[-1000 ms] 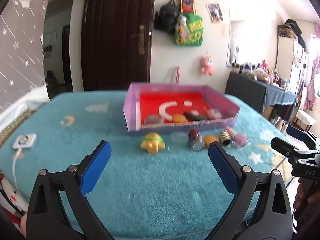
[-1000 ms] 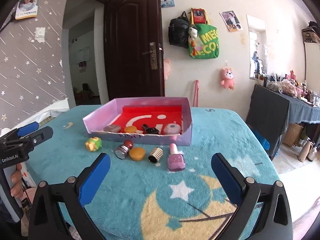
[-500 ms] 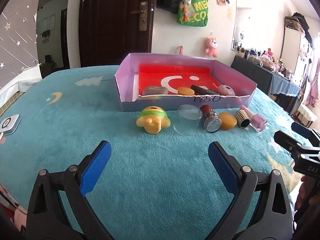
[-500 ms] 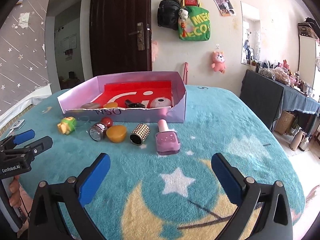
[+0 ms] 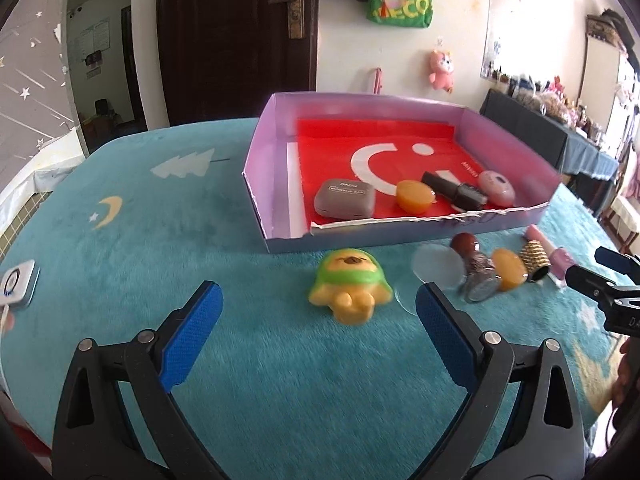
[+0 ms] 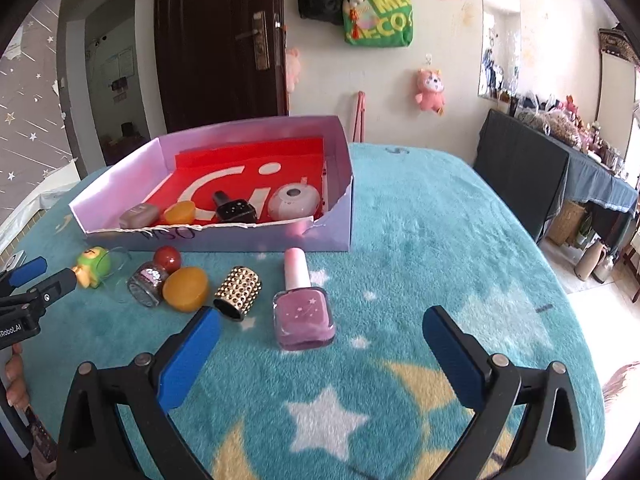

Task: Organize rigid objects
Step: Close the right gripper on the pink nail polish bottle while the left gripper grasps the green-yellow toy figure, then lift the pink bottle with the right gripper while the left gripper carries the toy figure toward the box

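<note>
Both pairs of blue-padded fingers stand wide apart and hold nothing: the left gripper hangs low over the teal tablecloth with the yellow-and-green toy lying just ahead between its tips, and the right gripper hangs over the cloth with the pink nail polish bottle lying on its side just ahead, nearer its left finger. A row of small things lies on the cloth in front of the pale purple box: the toy at the left end, then a clear round lid, a glittery bottle with a dark red cap, an orange disc, a gold studded cylinder, and the pink bottle at the right end. Glittery bottle and orange disc touch; the cylinder is just beside the disc. Inside the box, on its red lining, near the torn front wall, sit a grey case, a second orange disc, a black bottle on its side, and a round pink case. A small white device lies near the cloth's left edge
</note>
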A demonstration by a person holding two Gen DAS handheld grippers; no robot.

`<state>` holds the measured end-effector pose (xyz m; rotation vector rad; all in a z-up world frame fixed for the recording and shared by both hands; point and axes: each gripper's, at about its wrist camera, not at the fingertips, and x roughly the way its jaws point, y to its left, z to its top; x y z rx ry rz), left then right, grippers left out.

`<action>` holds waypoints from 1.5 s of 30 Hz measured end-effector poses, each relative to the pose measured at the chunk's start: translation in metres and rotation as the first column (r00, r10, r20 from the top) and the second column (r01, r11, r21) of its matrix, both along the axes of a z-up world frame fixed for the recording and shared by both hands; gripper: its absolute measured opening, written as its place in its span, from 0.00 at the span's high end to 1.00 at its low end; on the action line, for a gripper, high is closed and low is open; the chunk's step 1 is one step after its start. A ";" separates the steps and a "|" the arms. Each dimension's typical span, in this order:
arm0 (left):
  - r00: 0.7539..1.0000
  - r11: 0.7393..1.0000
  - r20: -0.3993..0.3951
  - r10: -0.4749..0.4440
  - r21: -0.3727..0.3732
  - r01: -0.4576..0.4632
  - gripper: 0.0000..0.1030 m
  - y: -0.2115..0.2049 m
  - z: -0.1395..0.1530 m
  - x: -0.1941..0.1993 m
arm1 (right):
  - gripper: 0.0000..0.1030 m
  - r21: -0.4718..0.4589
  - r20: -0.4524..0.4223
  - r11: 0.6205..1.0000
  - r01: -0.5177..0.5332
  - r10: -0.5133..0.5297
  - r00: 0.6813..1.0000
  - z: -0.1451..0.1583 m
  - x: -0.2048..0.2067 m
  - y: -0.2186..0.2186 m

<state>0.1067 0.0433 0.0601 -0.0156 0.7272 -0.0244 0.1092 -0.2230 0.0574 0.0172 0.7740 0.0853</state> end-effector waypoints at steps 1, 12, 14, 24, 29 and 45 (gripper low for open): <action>1.000 1.000 -0.007 -0.005 0.001 0.005 0.04 0.001 0.000 0.003 | 0.01 0.017 -0.038 1.000 -0.018 0.019 0.999 -0.003 0.006 0.000; 0.994 0.998 -0.092 -0.063 0.022 0.065 0.24 -0.003 -0.007 0.033 | 0.17 0.011 -0.161 0.999 -0.036 0.037 0.986 -0.016 0.040 -0.002; 0.991 0.997 -0.106 -0.075 0.007 0.076 0.28 -0.003 -0.009 0.037 | 0.21 0.011 -0.175 0.999 -0.044 0.046 0.984 -0.018 0.044 -0.001; 0.975 0.985 -0.142 -0.170 -0.042 0.165 0.59 -0.017 -0.013 0.036 | 0.63 0.010 -0.162 0.992 -0.122 0.122 0.979 -0.022 0.043 0.010; 0.977 0.985 -0.126 -0.170 -0.034 0.167 0.59 -0.016 -0.005 0.030 | 0.63 0.027 -0.136 0.990 -0.138 0.141 0.981 -0.017 0.038 0.010; 0.978 0.983 -0.096 -0.183 -0.034 0.181 0.61 -0.016 0.009 0.021 | 0.63 0.046 -0.092 0.984 -0.172 0.175 0.980 0.002 0.028 0.014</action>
